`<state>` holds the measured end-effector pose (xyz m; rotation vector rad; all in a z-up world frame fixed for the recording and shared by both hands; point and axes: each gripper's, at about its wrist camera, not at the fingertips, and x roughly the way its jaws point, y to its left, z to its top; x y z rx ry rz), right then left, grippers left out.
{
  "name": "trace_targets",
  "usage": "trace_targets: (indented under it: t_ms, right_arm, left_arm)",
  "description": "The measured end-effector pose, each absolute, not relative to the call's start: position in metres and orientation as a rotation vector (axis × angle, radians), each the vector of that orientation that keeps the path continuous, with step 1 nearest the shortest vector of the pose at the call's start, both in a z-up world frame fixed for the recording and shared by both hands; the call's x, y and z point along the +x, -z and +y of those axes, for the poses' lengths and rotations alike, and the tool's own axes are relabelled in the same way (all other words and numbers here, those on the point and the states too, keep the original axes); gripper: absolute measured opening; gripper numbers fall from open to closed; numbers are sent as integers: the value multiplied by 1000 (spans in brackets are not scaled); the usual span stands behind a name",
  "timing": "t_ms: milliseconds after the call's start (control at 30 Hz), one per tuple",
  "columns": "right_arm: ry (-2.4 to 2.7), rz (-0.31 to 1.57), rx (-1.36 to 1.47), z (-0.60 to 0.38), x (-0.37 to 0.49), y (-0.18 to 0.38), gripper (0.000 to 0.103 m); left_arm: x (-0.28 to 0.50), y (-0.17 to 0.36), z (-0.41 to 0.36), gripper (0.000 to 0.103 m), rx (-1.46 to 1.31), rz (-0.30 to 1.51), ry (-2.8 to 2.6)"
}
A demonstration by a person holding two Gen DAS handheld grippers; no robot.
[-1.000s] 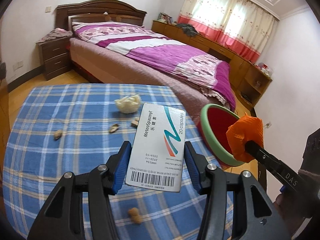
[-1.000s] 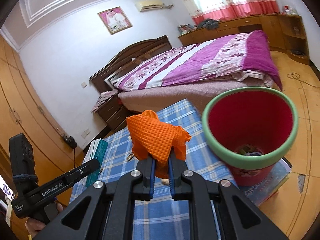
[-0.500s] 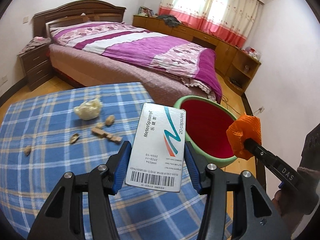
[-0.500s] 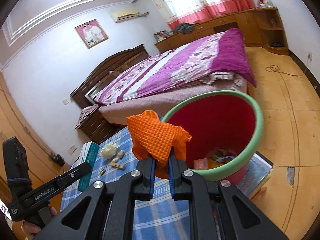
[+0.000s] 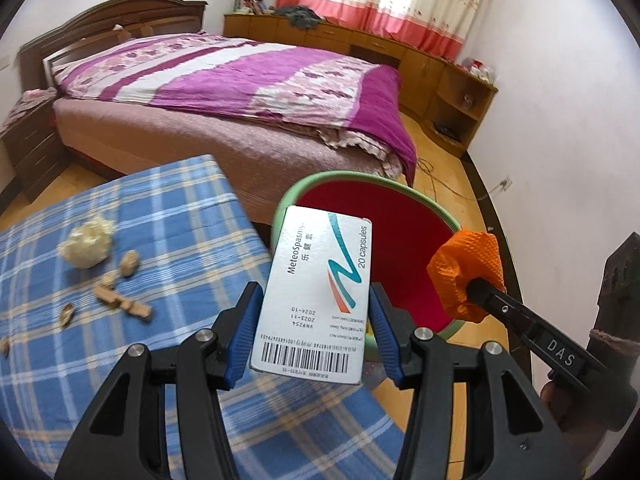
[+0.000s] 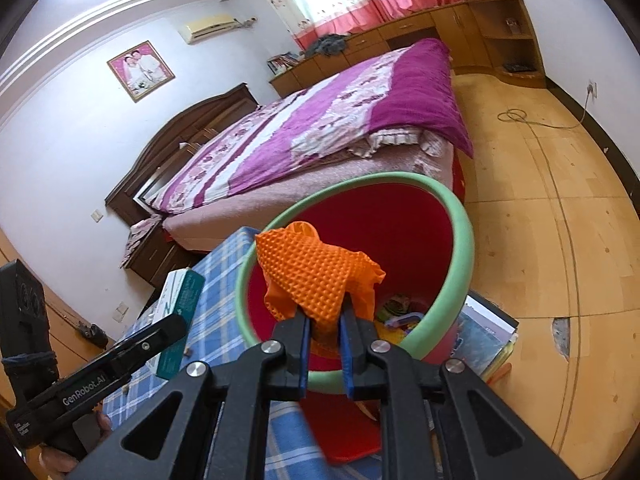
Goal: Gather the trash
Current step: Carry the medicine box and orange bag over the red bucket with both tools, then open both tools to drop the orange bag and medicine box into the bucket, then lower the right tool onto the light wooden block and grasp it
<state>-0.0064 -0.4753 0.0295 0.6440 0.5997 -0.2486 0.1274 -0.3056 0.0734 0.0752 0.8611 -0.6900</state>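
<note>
Bedroom furniture fills the background: a bed (image 5: 240, 92) under a purple and white quilt, with low wooden cabinets (image 5: 400, 52) along the curtained window wall. Nearer stands a table covered by a blue plaid cloth (image 5: 160, 240), and just off its corner sits a red bin (image 6: 400, 240) with a green rim, resting on a stack of books or magazines (image 6: 488, 332) on the wood floor. Some coloured rubbish already lies at the bottom of the bin.

Above the bin's near edge, the left gripper (image 5: 314, 312) holds a white medicine box (image 5: 316, 292) upright between its blue pads, barcode end toward the camera, jaws about half spread and pressed on the box's long sides. In the right wrist view the same box (image 6: 176, 312) shows its green edge over the table corner.

The right gripper (image 6: 325, 328) is over the bin mouth with a crumpled orange textured glove (image 6: 316, 276) between its pads; the jaws are just starting to open, yet the glove is still pinched between them.

Scattered on the cloth to the left are a cream crumpled wad (image 5: 85, 243), a few peanut shells (image 5: 129, 263) and small brown scraps (image 5: 120, 300).
</note>
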Motion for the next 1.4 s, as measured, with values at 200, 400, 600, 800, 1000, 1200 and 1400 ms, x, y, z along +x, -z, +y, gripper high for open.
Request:
trace_targets:
  t_ms: [200,400,600,800,1000,1200,1400]
  right_arm:
    - [276,627,653,-490,3,-22,17]
    - [297,642,671,-502,9,-17,26]
    - [311,651,687,-509,13,-15,34]
    - [305,648,684,-510,13,-15,36]
    - [286,635,667,-496,13,-21,42]
    - [262,626,646,-479,13,-28,50]
    - [221,634,619,-455,18,-33,52]
  left_arm:
    - [140,-61,-332,54,103,876,724]
    - [148,-52,-347,54,103,891,752]
    - [156,-48,-349,54,51,912,774]
    - [160,-49,-339,54,22,926,753]
    - [156,-55,-320,54,18,918,711]
    - [153,-61,-295,54,8,908,664]
    - [153,-65,-265,54,-9,903,613]
